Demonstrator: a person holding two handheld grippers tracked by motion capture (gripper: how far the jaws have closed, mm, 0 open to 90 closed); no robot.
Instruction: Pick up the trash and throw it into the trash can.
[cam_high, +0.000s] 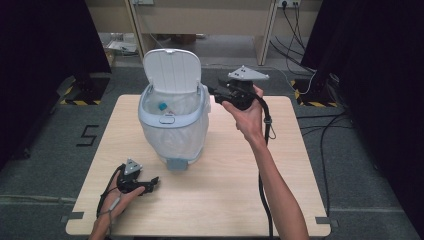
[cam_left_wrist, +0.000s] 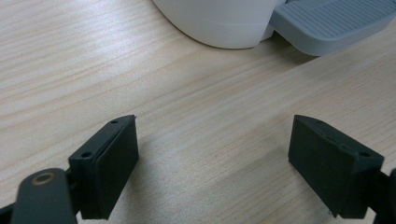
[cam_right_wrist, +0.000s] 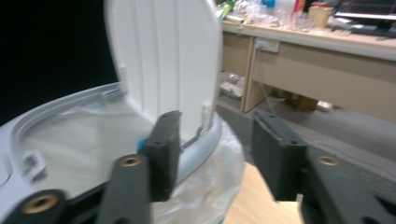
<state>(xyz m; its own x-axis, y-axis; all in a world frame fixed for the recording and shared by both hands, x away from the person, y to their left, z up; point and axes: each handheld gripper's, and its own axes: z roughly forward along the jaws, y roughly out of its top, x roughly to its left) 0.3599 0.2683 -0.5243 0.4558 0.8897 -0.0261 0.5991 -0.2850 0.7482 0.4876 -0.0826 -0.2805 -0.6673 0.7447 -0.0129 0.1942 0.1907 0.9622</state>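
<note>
Nearest me, the left gripper (cam_high: 156, 181) rests low on the tabletop (cam_high: 235, 195), its fingers (cam_left_wrist: 109, 165) spread wide with nothing but bare wood between them. It looks parked there, out of the way, just short of the bin (cam_high: 173, 117); from its own camera the bin's rounded base and grey pedal (cam_left_wrist: 329, 21) sit close ahead, the pedal cut off at the frame's edge.

The bin stands mid-table, its lid (cam_high: 172, 70) tipped up and back, a clear bag folded over the rim and hanging down the outside. That open lid lets things drop straight in, and a small blue-capped object (cam_high: 162, 106) lies inside; I can't say what it is.

Farther back, the right gripper (cam_high: 214, 93) is held up at the bin's right rear corner, pointing at the rim near the lid's hinge. Its fingers (cam_right_wrist: 164, 156) stand part-way apart and grasp nothing: one hangs in front of the rim, the other off to the side over open air. My guess is it is lined up to take the lid or rim, though which I can't tell. That view is blurred, and the near finger covers the hinge area.

Beyond are a desk, cables and dark curtains.
</note>
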